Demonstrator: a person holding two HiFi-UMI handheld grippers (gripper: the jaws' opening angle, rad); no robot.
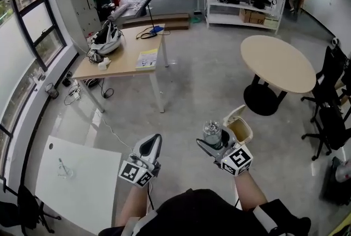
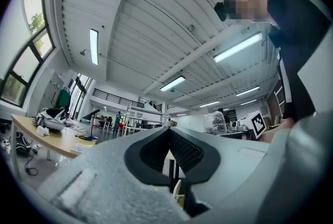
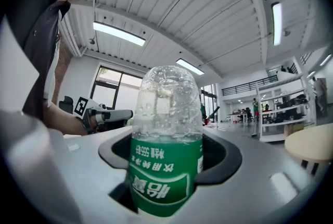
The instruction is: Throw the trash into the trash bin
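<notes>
My right gripper is shut on a clear plastic bottle with a green label. In the right gripper view the bottle fills the gap between the jaws, with its label upside down. A small beige trash bin stands on the floor just beyond and right of this gripper, its lid flipped up. My left gripper hangs level beside it on the left, shut with nothing in it. In the left gripper view its tips meet, and the bottle shows at the right.
A round beige table stands beyond the bin. A wooden desk with a bag and papers is at the left. A white table lies at lower left. Black chairs line the right side. Grey floor lies between.
</notes>
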